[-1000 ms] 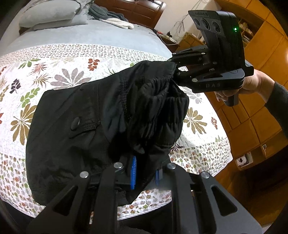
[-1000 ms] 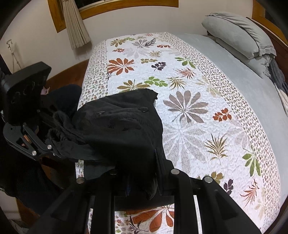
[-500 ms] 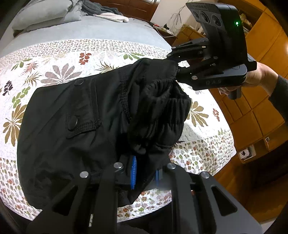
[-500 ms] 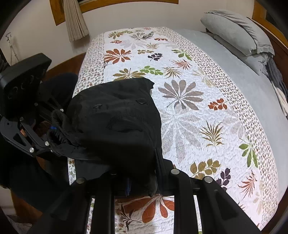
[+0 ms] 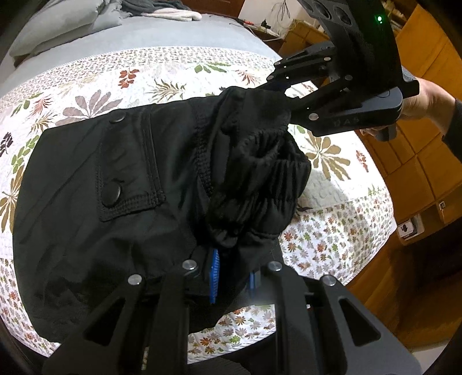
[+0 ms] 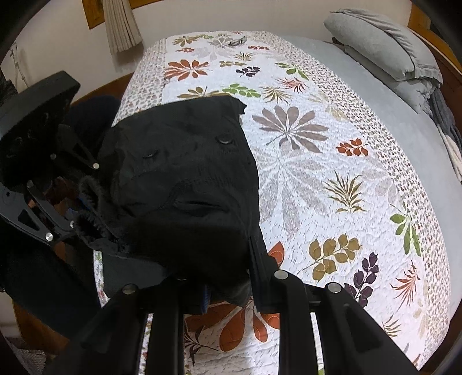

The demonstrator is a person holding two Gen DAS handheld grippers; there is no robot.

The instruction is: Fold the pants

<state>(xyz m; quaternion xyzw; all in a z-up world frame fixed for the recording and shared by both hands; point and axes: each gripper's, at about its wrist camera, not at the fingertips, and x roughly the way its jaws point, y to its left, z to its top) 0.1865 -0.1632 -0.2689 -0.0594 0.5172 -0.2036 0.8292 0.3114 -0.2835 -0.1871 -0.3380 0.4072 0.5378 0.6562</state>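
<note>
Black pants (image 5: 121,184) with a buttoned pocket flap lie partly on the floral quilt near the bed's foot edge; they also show in the right wrist view (image 6: 184,184). My left gripper (image 5: 231,274) is shut on one end of the bunched elastic waistband. My right gripper (image 6: 228,285) is shut on the other end and appears from outside in the left wrist view (image 5: 277,92). The waistband hangs slack between them, held a little above the bed. The left gripper appears from outside in the right wrist view (image 6: 83,207).
The floral quilt (image 6: 332,178) covers the bed's foot over a grey sheet (image 6: 389,115). Grey pillows (image 6: 384,46) and heaped clothes (image 5: 161,11) lie at the head. Wooden cabinets (image 5: 418,161) stand beside the bed. A curtain (image 6: 121,26) hangs on the far wall.
Both grippers have carried the waistband forward and down over the bed. More of the pants now rests spread on the quilt. Both grips are unchanged.
</note>
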